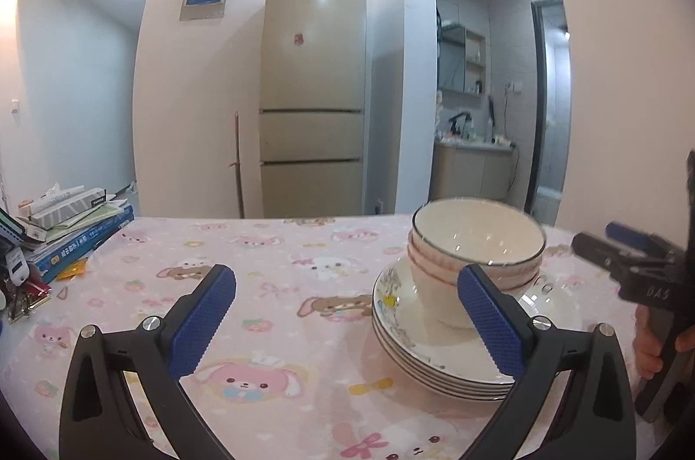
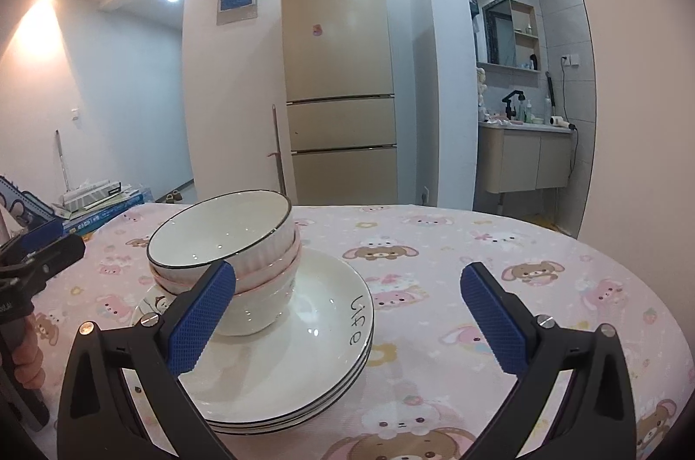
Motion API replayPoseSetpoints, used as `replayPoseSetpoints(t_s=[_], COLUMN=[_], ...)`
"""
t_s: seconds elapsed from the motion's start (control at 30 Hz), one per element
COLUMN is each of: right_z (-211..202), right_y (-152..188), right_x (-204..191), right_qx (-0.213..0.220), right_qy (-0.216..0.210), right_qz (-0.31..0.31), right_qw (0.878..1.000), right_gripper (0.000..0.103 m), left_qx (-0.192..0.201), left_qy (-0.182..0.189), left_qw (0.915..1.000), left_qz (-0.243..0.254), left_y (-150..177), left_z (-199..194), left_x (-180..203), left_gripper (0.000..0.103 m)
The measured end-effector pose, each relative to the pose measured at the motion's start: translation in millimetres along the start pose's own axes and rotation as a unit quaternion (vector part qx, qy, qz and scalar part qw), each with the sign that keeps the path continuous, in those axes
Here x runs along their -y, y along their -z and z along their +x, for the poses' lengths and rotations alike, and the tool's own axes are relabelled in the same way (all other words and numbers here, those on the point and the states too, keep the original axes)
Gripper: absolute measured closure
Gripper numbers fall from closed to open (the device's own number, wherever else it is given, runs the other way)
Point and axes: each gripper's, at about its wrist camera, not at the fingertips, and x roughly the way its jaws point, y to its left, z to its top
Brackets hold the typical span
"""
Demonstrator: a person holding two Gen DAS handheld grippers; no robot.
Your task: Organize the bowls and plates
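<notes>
Nearest the lens, the left gripper and the right gripper both stand released, blue textured pads wide apart and holding nothing. Just beyond them, the bowls, glossy white ceramic with dark rims and ribbed sides, sit nested and tilted on the stack of shallow plates, at lower left of the right wrist view. My judgement: glazed ware is slick, so a nudge could slide the leaning bowls onto the pink cartoon-print tabletop.
</notes>
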Motion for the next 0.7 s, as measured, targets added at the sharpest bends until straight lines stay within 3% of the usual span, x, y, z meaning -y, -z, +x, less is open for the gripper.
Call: replayPoseSetpoints(t_s=[0.1,0.37,0.7], right_z=[-1.7,-2.6,-1.4], right_y=[-0.7,-1.5,-1.4], right_x=[-8.5,-7.9,-9.7], right_qx=[0.005,0.002,-0.001], right_qy=[0.023,0.016,0.013], right_qz=[-0.022,-0.023,-0.026], right_qw=[0.999,1.000,1.000], right_gripper=[0.000,0.000,0.000], left_qx=[0.002,0.000,-0.001], left_qy=[-0.001,-0.018,-0.006], left_qw=[1.0000,0.9998,1.0000], left_qz=[0.007,0.001,0.007], left_y=[-0.2,-0.4,0.0], left_z=[-0.8,-2.5,-2.7], left_x=[3.1,0.6,3.5], left_gripper=[0.000,0.000,0.000])
